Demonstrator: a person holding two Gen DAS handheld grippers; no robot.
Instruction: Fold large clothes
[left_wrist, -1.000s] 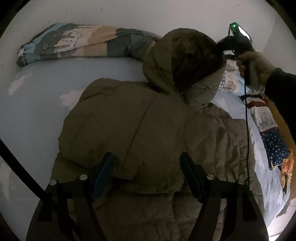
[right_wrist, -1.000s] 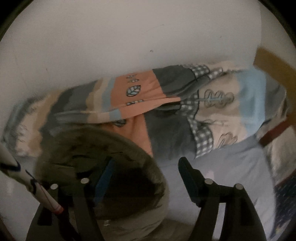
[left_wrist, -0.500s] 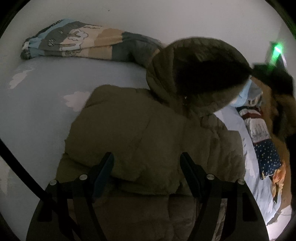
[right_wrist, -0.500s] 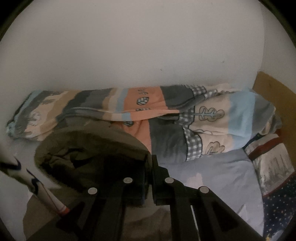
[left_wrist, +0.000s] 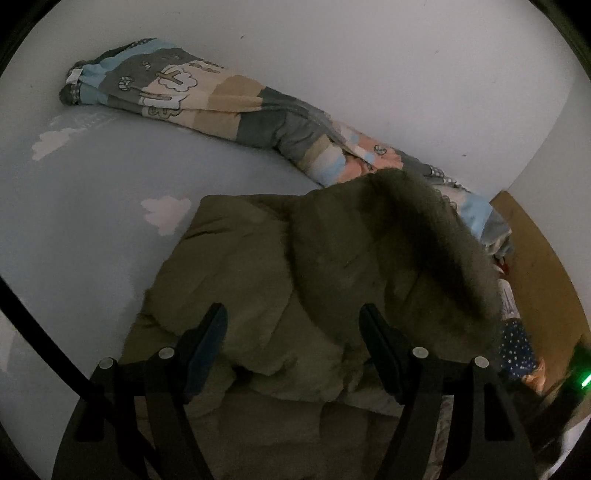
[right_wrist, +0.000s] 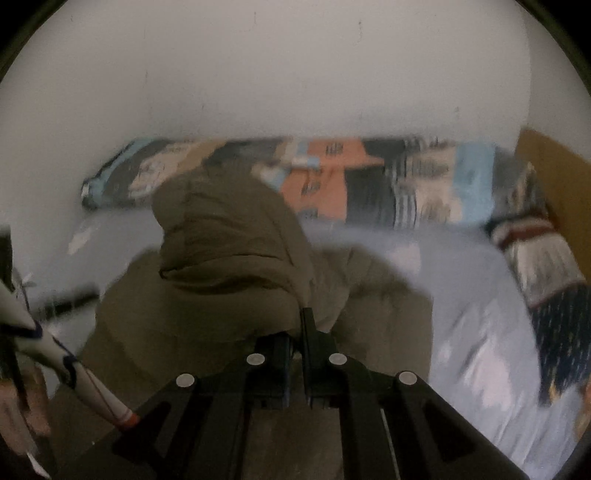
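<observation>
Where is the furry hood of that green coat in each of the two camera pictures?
Left wrist view: the hood lies right of centre, folded over the coat's back.
Right wrist view: the hood rises left of centre, pinched in the shut right claw.
Shared landmark: the patchwork quilt along the wall.

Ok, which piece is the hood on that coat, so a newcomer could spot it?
Start at the pale blue bedsheet and find the padded olive-green coat spread on it. The hood is its rounded end nearest the patchwork quilt along the wall; only it has a fuzzy grey-brown fur rim.
</observation>
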